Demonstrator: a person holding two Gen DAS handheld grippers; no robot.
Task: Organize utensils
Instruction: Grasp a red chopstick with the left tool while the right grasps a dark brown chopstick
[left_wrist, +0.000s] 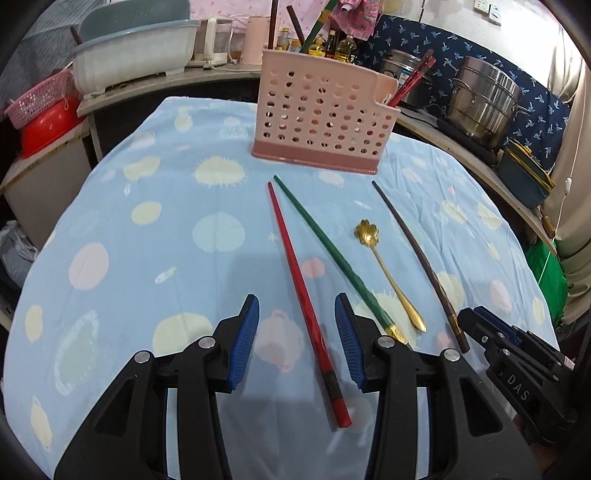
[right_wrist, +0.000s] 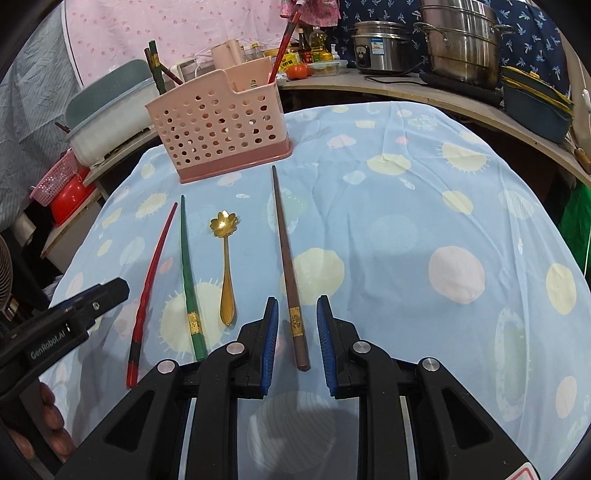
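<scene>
Left tongs (left_wrist: 297, 339) open, straddling red chopstick (left_wrist: 295, 273) flat on surface (left_wrist: 147, 240). Right tongs (right_wrist: 294, 334) open around brown chopstick (right_wrist: 286, 258), seemingly untouched. Green chopstick (right_wrist: 186, 266), gold spoon (right_wrist: 226, 266) between; pink holder (right_wrist: 218, 129) beyond.

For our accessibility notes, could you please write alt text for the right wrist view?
The right claw hangs open astride a brown chopstick lying on a blue patterned tablecloth. To its left lie a gold spoon, green chopstick and red chopstick, before a pink holder.
</scene>
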